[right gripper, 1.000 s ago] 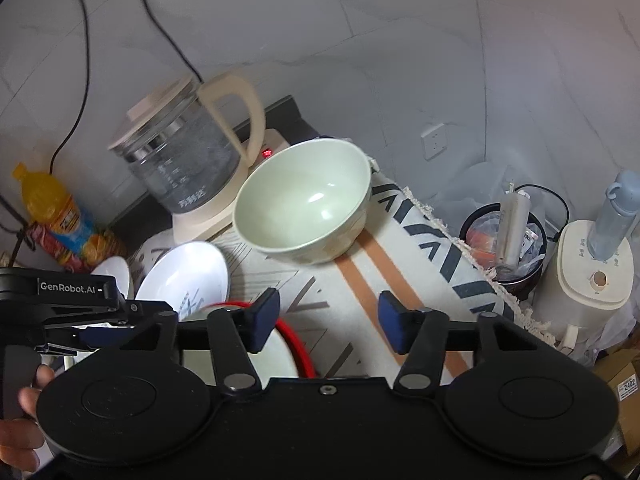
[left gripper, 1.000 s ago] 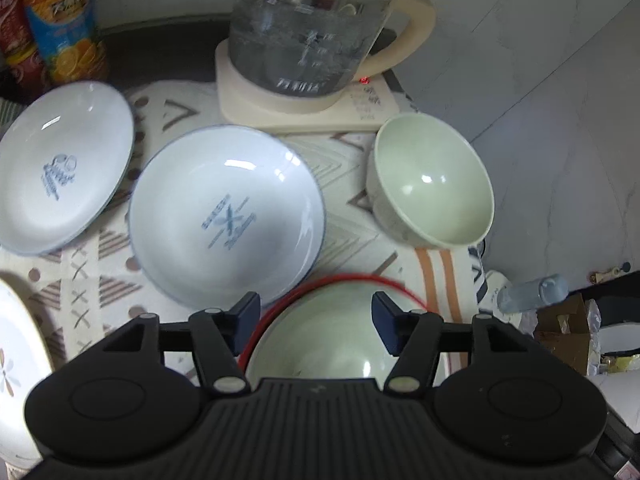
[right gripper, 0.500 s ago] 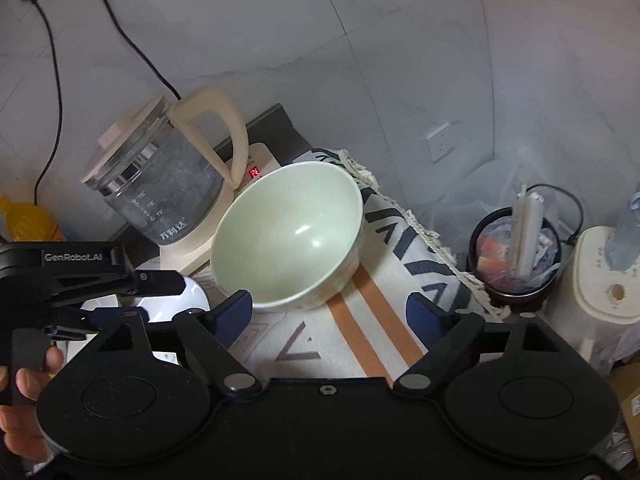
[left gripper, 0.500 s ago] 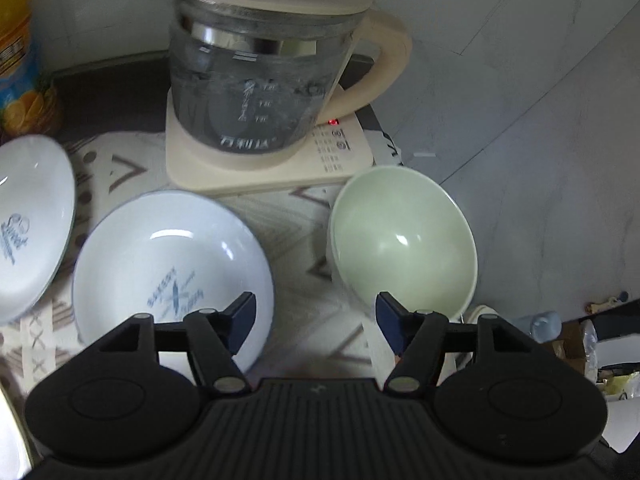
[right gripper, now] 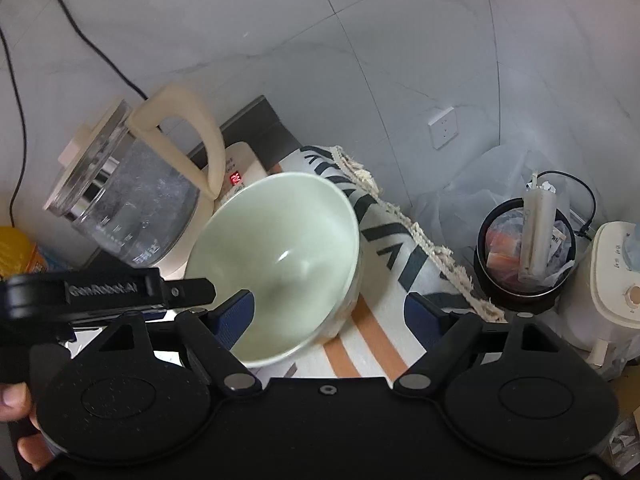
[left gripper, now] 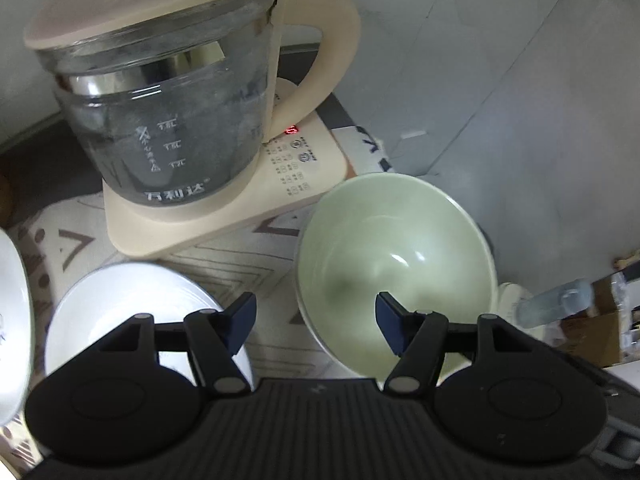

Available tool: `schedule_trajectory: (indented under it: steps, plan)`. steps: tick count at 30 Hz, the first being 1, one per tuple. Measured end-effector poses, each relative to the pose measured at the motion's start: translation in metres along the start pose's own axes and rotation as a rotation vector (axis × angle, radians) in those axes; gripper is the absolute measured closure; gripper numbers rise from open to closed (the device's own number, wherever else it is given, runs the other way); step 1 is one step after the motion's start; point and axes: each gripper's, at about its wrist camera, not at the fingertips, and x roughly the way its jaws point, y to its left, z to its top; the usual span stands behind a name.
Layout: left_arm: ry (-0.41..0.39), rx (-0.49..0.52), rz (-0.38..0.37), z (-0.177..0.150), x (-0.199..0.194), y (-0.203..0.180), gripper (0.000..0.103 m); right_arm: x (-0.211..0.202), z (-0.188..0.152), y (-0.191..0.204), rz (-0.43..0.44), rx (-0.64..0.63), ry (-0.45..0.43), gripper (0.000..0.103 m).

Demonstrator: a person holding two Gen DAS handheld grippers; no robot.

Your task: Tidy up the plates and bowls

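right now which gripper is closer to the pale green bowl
Left, narrowly. The left gripper straddles the pale green bowl's near rim, one finger over its inside. The right gripper sits open at the bowl's near side, its left finger level with the rim.

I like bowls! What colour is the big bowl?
Pale green bowl, clearest in the right wrist view.

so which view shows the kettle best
The left wrist view: the kettle fills the upper frame, with lid, handle, markings and base all readable. The right wrist view shows it smaller, side-on at the left edge, its lower body hidden by the left gripper.
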Motion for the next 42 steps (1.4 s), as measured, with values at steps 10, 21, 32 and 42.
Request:
schedule_trajectory:
  steps: [10, 21, 32, 42]
  plan:
    - [0.043, 0.065, 0.091, 0.008, 0.033, -0.002, 0.044, 0.028, 0.004, -0.008, -0.015, 0.047, 0.064, 0.054]
    - [0.055, 0.022, 0.042, 0.005, 0.042, 0.002, 0.09, 0.035, 0.002, -0.005, -0.003, 0.042, 0.068, 0.08]
    - [-0.006, 0.024, -0.006, 0.0, 0.002, -0.003, 0.09, -0.002, 0.003, 0.0, 0.006, 0.065, -0.007, 0.081]
    - [-0.04, -0.009, -0.052, -0.017, -0.039, 0.002, 0.09, -0.04, -0.01, 0.007, 0.025, 0.076, -0.059, 0.081]
